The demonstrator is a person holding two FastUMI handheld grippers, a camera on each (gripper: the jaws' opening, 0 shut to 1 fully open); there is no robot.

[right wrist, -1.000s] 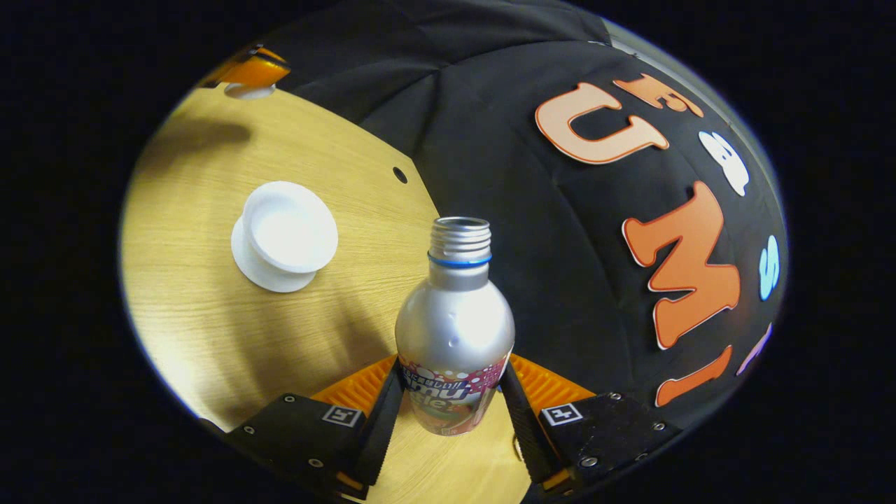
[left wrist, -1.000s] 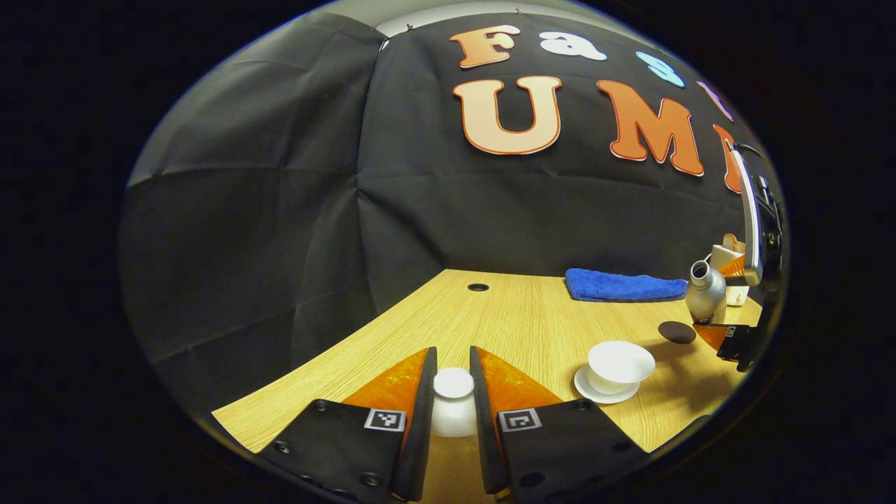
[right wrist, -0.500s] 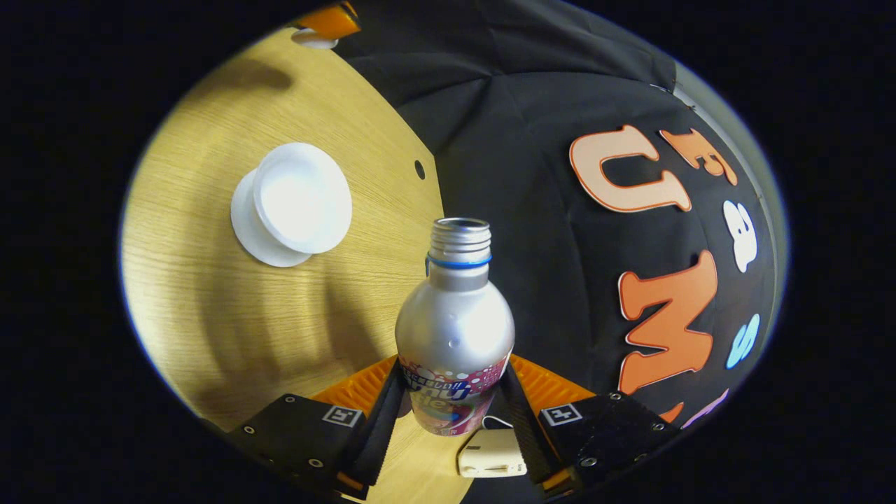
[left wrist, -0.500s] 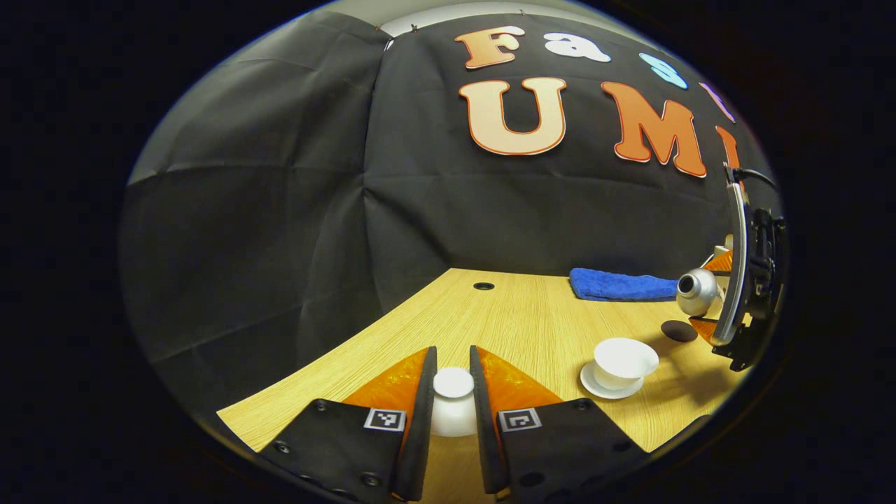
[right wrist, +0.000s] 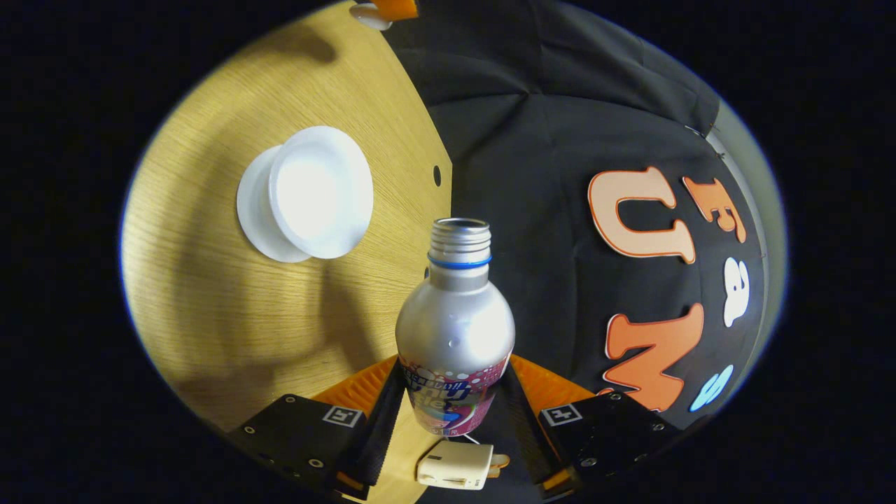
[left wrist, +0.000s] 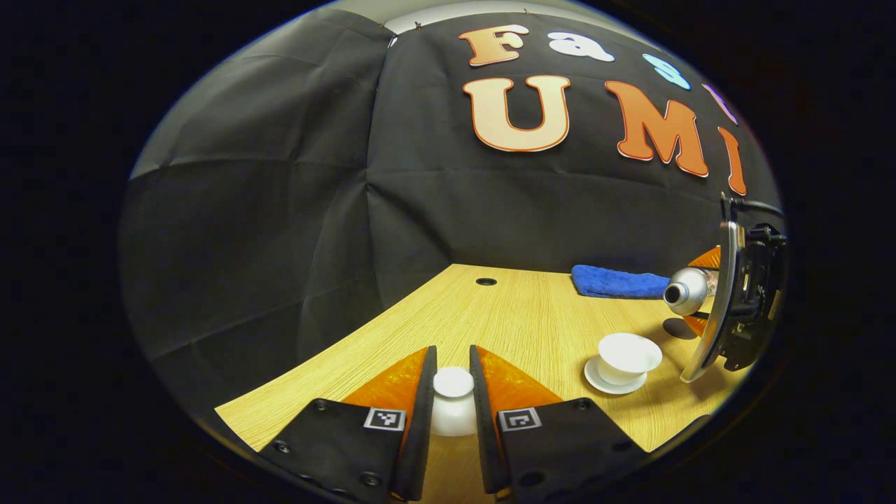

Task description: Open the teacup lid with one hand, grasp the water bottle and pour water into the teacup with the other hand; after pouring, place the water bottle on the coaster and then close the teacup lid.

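Observation:
My left gripper (left wrist: pixel 453 392) is shut on the white teacup lid (left wrist: pixel 453 402), held low over the wooden table (left wrist: pixel 518 322). Off to its right the open white teacup (left wrist: pixel 628 354) stands on its saucer (left wrist: pixel 607 383). In the right gripper view my right gripper (right wrist: pixel 451 413) is shut on the silver water bottle (right wrist: pixel 455 329), which has no cap. The bottle (left wrist: pixel 687 291) is tipped nearly sideways, its mouth pointing at the cup from above and to the right. The teacup (right wrist: pixel 322 190) lies up and left of the bottle's mouth. The dark round coaster (left wrist: pixel 676 326) lies behind the bottle.
A folded blue towel (left wrist: pixel 616 283) lies at the table's back right. A round hole (left wrist: pixel 485 281) sits in the tabletop near the back edge. A small cream box (right wrist: pixel 453 465) shows below the bottle. The far left gripper (right wrist: pixel 388 8) peeks in at the top.
The right gripper has rolled the bottle from upright to nearly horizontal and carried it closer to the cup. The left gripper holds still with the lid.

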